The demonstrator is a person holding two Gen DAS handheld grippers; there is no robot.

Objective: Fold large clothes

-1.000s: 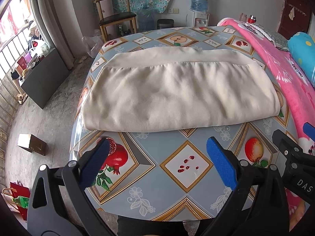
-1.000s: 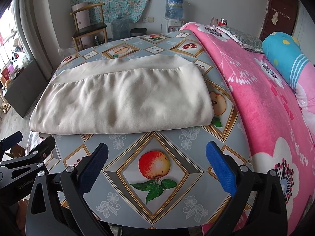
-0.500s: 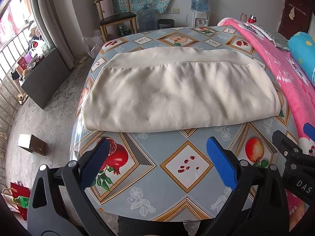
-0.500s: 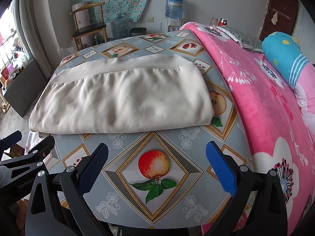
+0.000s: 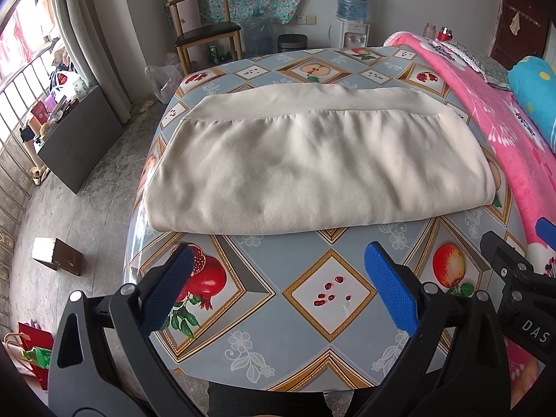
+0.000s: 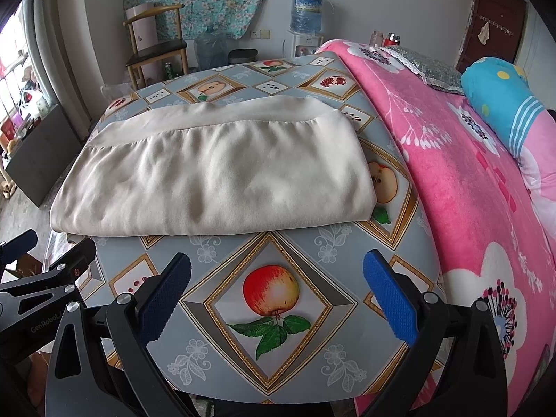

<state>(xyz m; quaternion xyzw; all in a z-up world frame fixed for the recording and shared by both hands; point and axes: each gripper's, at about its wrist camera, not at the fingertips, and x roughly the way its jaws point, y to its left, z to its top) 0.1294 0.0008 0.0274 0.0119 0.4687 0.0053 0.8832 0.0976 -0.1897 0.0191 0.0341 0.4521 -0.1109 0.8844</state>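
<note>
**Both grippers empty, garment folded flat on table**

Cream garment lies folded into a wide rectangle across the middle of the table, which has a fruit-print oilcloth. Smoother hem band along its far edge, folded edge facing the cameras, a few soft wrinkles on top.

Left gripper: jaws wide, nothing between them, held over the near table edge, short of the garment's front fold (blue pads over the pomegranate tiles).

Right gripper: jaws also wide and empty, over the apple tile, near the garment's front right corner but not touching.

Pink floral blanket butts against the table's right side. Wooden chair and water dispenser stand by the far wall.
</note>
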